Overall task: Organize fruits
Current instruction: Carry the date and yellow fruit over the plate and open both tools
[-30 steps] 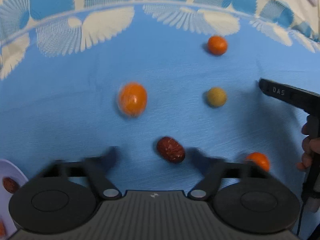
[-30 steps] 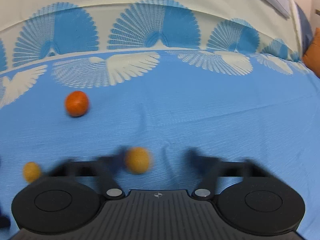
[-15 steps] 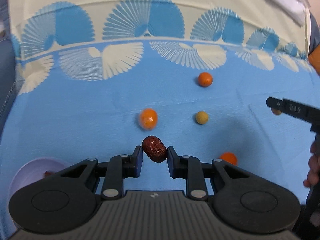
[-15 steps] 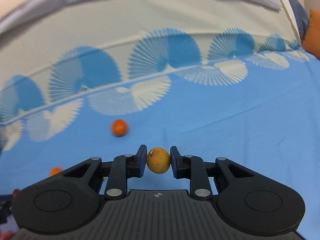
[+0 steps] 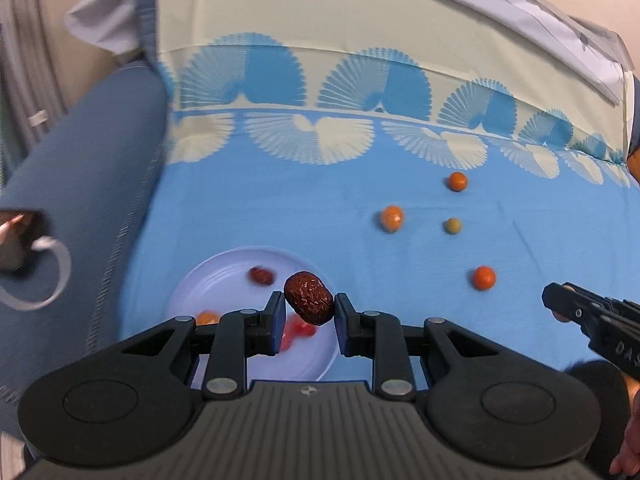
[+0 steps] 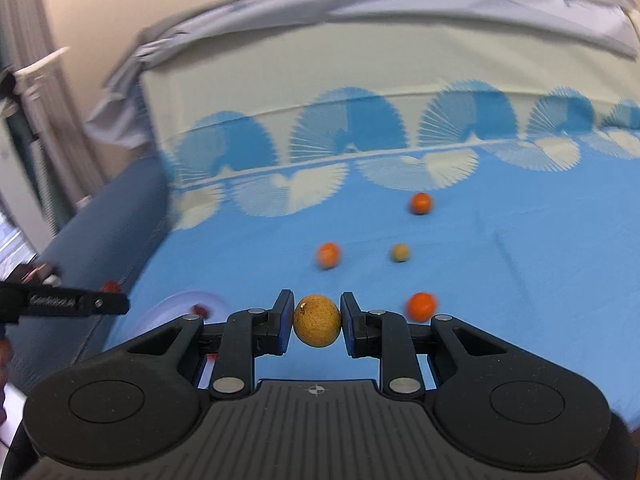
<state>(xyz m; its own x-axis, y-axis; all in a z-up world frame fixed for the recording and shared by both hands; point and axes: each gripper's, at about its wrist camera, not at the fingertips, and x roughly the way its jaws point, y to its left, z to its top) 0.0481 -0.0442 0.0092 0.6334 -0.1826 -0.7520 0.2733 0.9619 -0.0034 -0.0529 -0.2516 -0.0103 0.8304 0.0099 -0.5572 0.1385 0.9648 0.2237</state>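
The left tool is closed on a wrinkled, dark red date, pinched across its short axis and carried just above the near edge of a pale plate; the right tool is closed on a round, tan, rough-skinned fruit that looks like a longan, held over the blue cloth to the right of the same plate. The chief risk, as I judge it, is at release: the date hangs close to the plate's right rim, so opening there could drop it on the edge and send it rolling onto the cloth. The plate already holds another date, a small orange fruit and something red partly hidden behind the left tool, so a careless drop could also knock these about. The two tools are near each other and both seem bound for one plate; a collision could jar a fruit loose. The round fruit gives little contact and may slip. Three orange fruits and one small greenish-tan fruit lie spread on the cloth, well apart, yet to be gathered.
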